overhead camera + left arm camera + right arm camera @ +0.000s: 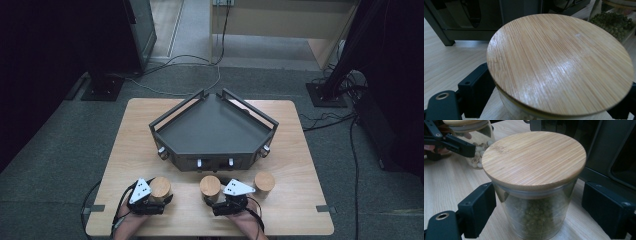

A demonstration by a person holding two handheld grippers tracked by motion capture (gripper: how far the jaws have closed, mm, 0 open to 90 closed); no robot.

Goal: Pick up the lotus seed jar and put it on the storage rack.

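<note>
Both claws stand open, each straddling a lidded glass jar: left claw (159, 199) around the left jar (160, 188), right claw (212, 201) around the middle jar (534, 195). The glass looks smooth, rigid and breakable, probably fairly heavy; best gripped on the body below the lid.

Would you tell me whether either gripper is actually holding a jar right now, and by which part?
Neither holds anything. The left gripper stands open around the left jar, and the right gripper straddles the middle jar below its lid, pads apart from the glass.

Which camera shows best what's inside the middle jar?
The right gripper view: the middle jar stands close up, small green beans visible through the glass. The high view shows just its bamboo lid. The left gripper view catches its beans at the top right.
</note>
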